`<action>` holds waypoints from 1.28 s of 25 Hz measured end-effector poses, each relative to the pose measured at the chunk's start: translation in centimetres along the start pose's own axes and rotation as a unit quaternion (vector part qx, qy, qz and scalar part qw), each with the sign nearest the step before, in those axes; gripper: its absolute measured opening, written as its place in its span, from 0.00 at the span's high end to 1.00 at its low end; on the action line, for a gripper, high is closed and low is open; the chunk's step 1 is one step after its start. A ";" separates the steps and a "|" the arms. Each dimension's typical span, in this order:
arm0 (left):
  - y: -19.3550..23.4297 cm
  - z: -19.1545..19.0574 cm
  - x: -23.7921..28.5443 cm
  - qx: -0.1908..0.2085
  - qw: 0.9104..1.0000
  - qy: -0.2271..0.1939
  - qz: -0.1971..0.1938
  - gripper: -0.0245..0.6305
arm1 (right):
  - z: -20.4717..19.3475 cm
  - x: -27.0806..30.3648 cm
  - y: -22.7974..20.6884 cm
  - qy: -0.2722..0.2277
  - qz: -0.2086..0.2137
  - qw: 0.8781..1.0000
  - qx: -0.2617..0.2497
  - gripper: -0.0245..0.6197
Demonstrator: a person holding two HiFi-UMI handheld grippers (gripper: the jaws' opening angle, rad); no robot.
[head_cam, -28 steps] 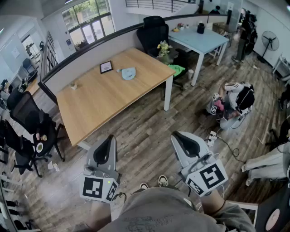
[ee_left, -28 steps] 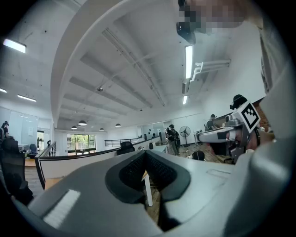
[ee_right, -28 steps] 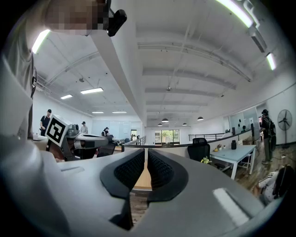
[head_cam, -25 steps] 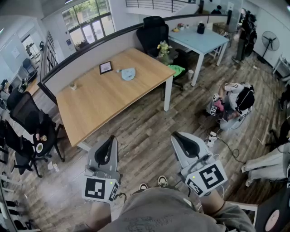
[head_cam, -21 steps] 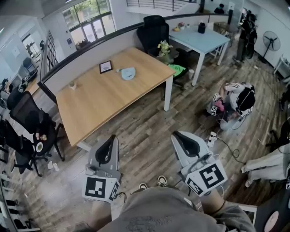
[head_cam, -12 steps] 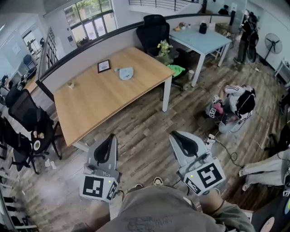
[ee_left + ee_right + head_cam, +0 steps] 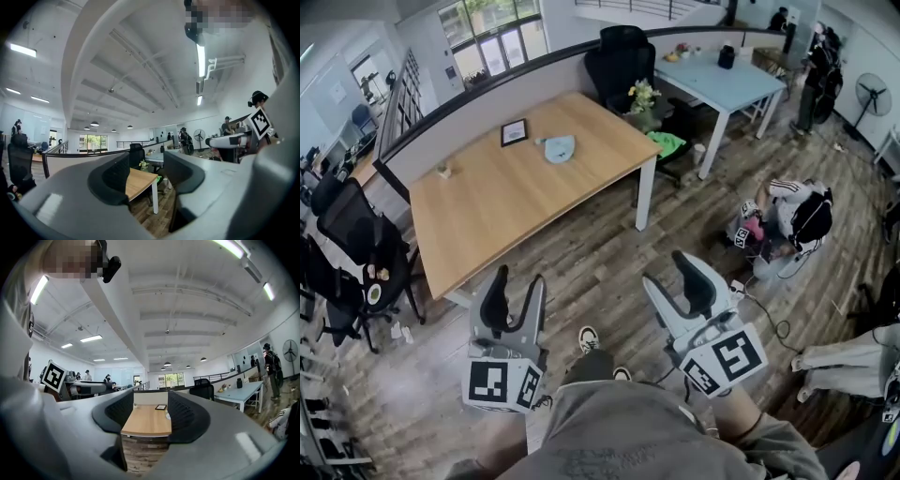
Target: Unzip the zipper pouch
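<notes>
left gripper (image 7: 516,292): jaws just sprung apart, nothing between
right gripper (image 7: 673,278): just opened too, empty
pouch (image 7: 560,148): lying on table (image 7: 506,206), well apart

Bright, even light from ceiling strip lamps and windows; sharp frames, strong fisheye bending at edges.

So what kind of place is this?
Most likely an open-plan office: a long wooden desk against a low partition, a black office chair behind it, and a light blue table nearby.
</notes>
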State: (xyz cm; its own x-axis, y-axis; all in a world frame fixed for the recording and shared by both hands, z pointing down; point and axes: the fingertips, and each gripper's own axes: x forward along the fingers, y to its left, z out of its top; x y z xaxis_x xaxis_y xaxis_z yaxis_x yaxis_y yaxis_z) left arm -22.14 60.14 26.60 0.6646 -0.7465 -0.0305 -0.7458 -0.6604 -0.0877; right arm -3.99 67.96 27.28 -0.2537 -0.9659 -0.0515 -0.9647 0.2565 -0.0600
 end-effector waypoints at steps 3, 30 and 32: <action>0.8 -0.6 1.2 0.003 1.000 0.004 0.006 0.63 | -0.5 1.1 -0.9 0.006 -0.002 1.000 -0.006 0.63; 17.4 -4.6 25.6 -0.008 0.999 0.045 -0.022 0.64 | -4.3 28.9 -12.6 0.080 -0.014 0.997 0.017 0.63; 19.2 -4.8 27.8 -0.008 0.999 0.044 -0.024 0.64 | -4.5 31.7 -13.3 0.083 -0.014 0.996 0.017 0.63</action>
State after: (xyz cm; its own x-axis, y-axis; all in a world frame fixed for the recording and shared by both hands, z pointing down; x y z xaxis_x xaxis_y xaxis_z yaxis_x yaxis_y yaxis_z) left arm -18.22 26.35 28.83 0.6934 -0.7179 0.0616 -0.7144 -0.6961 -0.0709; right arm 0.49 33.74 30.88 -0.2377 -0.9644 0.1159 -0.9693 0.2277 -0.0933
